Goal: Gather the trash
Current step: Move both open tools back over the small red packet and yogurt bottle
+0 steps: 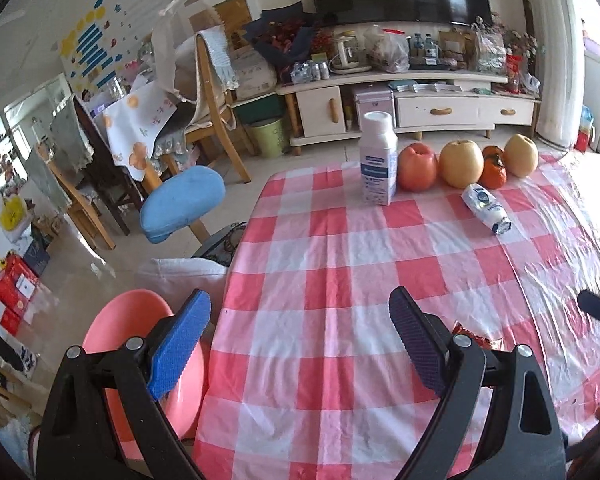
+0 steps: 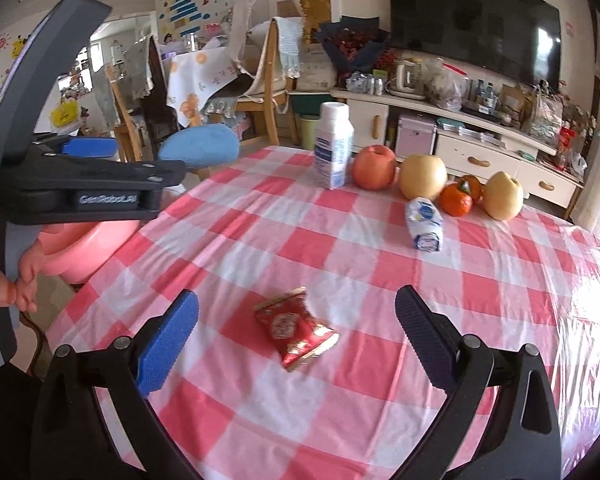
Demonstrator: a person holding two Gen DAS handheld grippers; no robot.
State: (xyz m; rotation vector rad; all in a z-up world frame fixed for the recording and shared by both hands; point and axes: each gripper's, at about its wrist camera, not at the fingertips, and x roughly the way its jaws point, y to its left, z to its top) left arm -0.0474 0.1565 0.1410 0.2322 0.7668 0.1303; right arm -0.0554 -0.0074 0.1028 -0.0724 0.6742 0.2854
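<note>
Right wrist view showed your right gripper [image 2: 296,336], jaws apart and empty, straddling the red snack wrapper [image 2: 296,327] on the checked tablecloth [image 2: 380,264], its long axis diagonal; your open left gripper [image 1: 300,344] sat farther off.

Checked table [image 2: 380,264]: wrapper [image 2: 296,328], bottles, fruit

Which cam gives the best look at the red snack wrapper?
Right wrist: the red snack wrapper lies whole and unblocked on the tablecloth, ahead of the open right gripper. Left wrist shows only a sliver behind a finger.
</note>
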